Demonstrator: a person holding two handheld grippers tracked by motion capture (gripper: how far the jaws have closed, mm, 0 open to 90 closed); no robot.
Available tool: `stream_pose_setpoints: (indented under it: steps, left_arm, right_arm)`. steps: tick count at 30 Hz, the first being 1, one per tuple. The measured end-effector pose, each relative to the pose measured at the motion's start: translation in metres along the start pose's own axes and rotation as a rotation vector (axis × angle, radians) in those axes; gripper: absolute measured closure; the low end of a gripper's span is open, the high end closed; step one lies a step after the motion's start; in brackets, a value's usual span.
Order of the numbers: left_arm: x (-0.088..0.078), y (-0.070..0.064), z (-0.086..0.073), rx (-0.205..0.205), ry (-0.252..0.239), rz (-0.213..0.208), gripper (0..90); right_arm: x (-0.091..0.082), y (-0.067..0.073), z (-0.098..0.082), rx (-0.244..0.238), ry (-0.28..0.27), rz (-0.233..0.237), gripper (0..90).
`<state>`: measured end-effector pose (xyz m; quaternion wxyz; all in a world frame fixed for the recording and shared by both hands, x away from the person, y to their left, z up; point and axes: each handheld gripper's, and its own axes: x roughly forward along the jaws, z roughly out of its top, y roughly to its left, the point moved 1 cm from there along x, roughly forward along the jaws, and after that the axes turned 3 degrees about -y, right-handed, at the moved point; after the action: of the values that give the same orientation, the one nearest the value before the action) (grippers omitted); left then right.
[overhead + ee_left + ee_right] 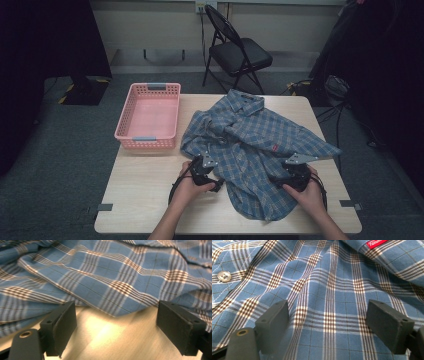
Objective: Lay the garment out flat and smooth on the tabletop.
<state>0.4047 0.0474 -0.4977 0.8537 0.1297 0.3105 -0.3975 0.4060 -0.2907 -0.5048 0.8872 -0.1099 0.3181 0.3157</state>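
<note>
The one piece of writing sits on a small red label sewn onto the blue plaid shirt, seen in the right gripper view well beyond the jaws and off toward the far-jaw side, at the top edge of the picture. It carries white script that is cut off by the frame and too blurred to read for certain. In the high view the same label shows as a tiny red mark on the shirt, far too small to read.
</note>
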Motion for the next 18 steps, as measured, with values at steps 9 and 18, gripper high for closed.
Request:
stream_pose_setpoints:
  steps: [9, 18]
  left_arm:
    - [-0.017, 0.031, 0.032, -0.093, -0.103, 0.057, 28.5]
    - [-0.021, 0.073, 0.072, -0.158, -0.151, 0.165, 39.3]
  right_arm:
    - [0.0, 0.0, 0.0, 0.002, 0.0, -0.004, 18.2]
    - [0.0, 0.001, 0.0, 0.004, 0.0, -0.008, 18.2]
